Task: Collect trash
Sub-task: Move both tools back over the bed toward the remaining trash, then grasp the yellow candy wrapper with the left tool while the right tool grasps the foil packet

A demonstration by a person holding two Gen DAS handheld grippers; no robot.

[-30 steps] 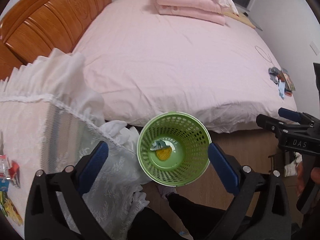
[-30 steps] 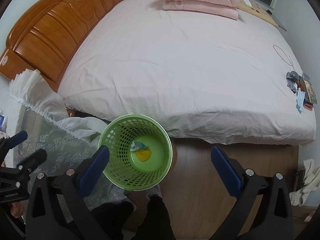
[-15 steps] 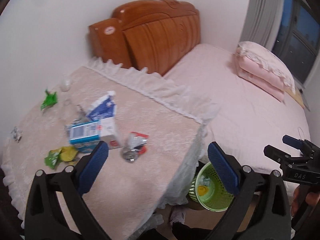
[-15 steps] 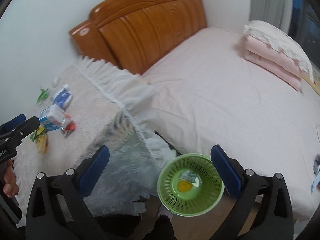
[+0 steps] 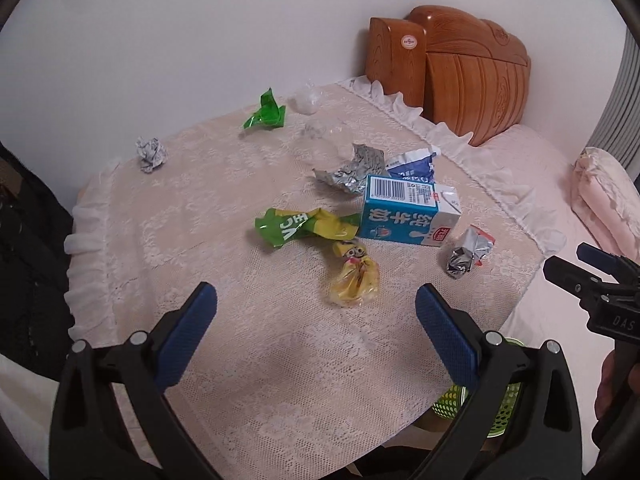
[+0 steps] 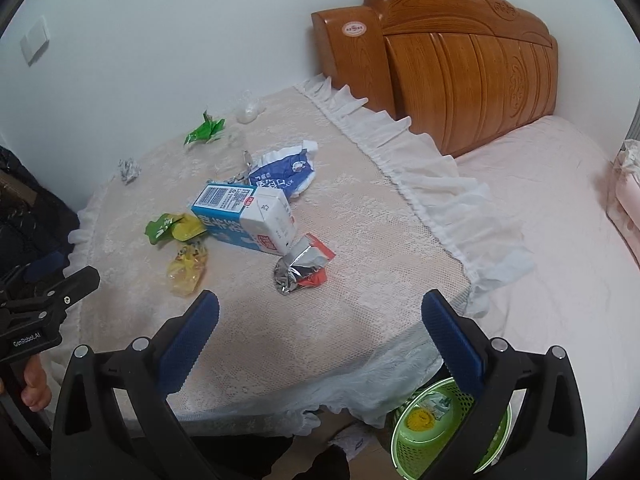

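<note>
Left claw [image 5: 316, 300] wide and empty, nearer than right claw [image 6: 320, 312] to yellow wrapper [image 5: 354, 280] lying lengthwise just ahead.

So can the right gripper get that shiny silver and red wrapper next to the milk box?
Probably yes. The right gripper has its jaws open and empty, and the silver and red wrapper lies just ahead on the table cover, with nothing between them; the milk carton sits behind it.

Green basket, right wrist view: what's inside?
The green basket holds a yellow item and a crumpled pale wrapper; the right hand-held gripper hides the basket's right part.
</note>
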